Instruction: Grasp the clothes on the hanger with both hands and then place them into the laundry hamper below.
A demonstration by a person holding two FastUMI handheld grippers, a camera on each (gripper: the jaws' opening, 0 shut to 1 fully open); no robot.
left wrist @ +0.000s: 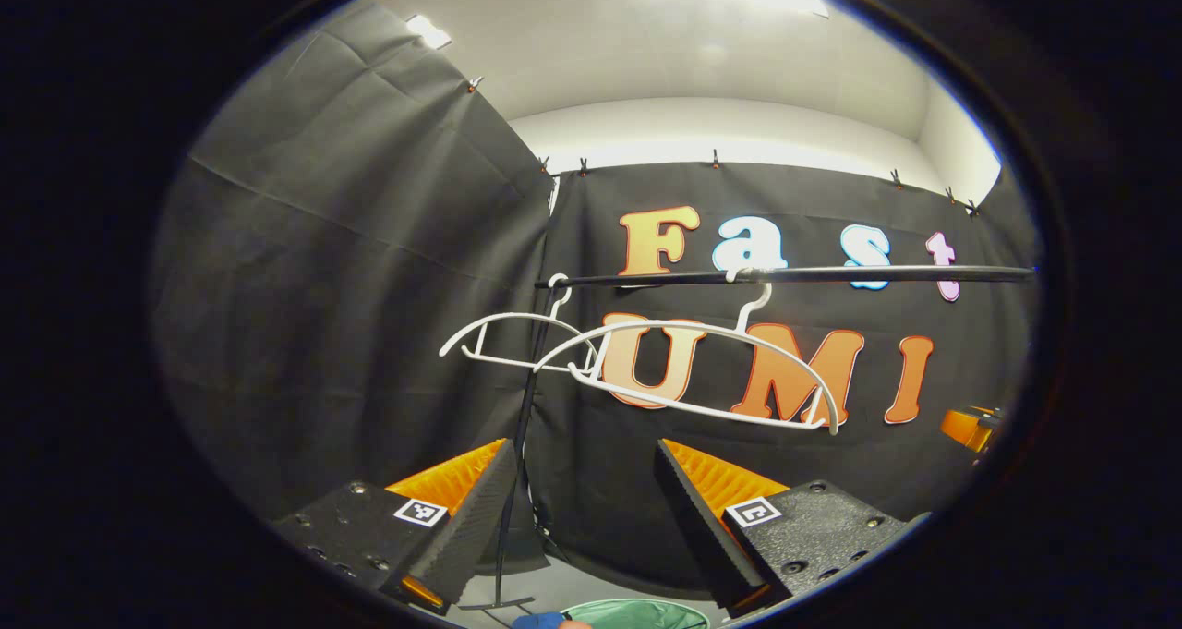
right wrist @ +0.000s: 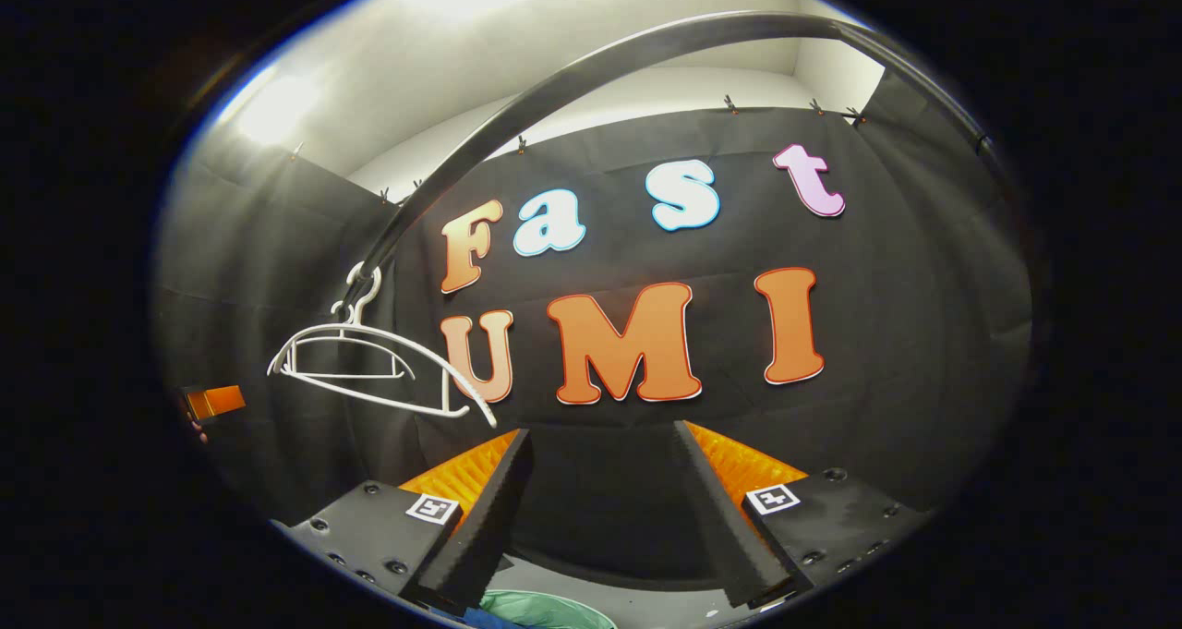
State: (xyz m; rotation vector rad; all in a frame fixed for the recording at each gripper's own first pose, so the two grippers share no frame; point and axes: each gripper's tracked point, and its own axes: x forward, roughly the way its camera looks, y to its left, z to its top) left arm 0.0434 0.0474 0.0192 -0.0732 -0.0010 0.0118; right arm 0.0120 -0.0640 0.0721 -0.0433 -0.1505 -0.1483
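Observation:
Two white hangers (left wrist: 646, 361) hang bare on the black rail (left wrist: 794, 274), the nearer one tilted. In the right gripper view the same hangers (right wrist: 369, 361) sit at the left under the curved rail (right wrist: 591, 66). My left gripper (left wrist: 584, 453) is open below the hangers with nothing between its fingers. My right gripper (right wrist: 602, 435) is open too, facing the cloth wall and holding nothing. Far below lies the green laundry hamper (left wrist: 646, 616) (right wrist: 554, 610). A sliver of blue fabric (left wrist: 540, 621) (right wrist: 480, 618) shows at its left rim; whether it lies inside I cannot tell.
The rack's thin black upright (left wrist: 524, 444) drops from the rail's left end to a grey floor (left wrist: 591, 583). An orange part of the other gripper (left wrist: 968, 426) shows at the far right of the left gripper view, and at the far left (right wrist: 214, 400) of the right one.

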